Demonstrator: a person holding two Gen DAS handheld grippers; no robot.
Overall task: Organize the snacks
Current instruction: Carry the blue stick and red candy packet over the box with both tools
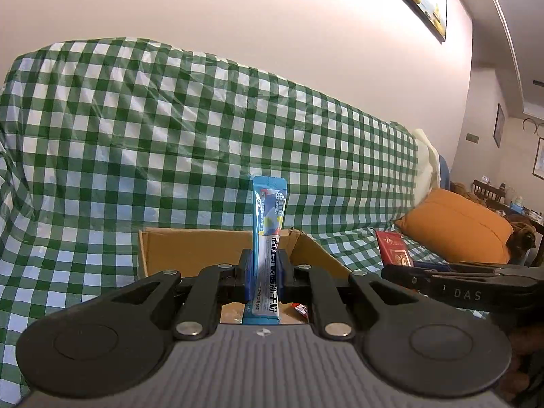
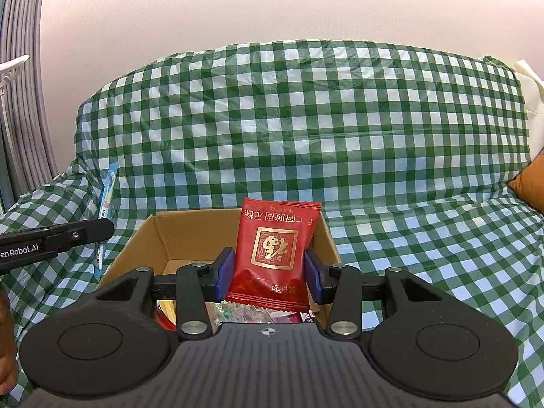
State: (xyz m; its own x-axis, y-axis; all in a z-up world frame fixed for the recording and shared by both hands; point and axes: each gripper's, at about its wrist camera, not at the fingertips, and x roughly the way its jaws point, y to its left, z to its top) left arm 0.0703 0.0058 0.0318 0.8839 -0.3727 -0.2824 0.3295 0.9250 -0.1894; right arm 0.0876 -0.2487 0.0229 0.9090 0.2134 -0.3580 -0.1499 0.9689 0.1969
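My left gripper [image 1: 265, 268] is shut on a long blue stick sachet [image 1: 268, 238], held upright just above the open cardboard box [image 1: 190, 250]. My right gripper [image 2: 268, 272] is shut on a red snack packet with a gold emblem [image 2: 275, 255], held over the same box [image 2: 176, 234]. Several wrapped snacks [image 2: 238, 312] lie in the bottom of the box. The red packet also shows at the right of the left wrist view [image 1: 394, 248], in the right gripper. The blue sachet also shows at the left of the right wrist view [image 2: 107, 197].
The box stands on a sofa covered with a green-and-white checked cloth [image 1: 170, 136]. An orange cushion [image 1: 455, 227] lies to the right of the box. A dining table with chairs [image 1: 493, 193] stands far right. Grey curtains [image 2: 20, 68] hang at the left.
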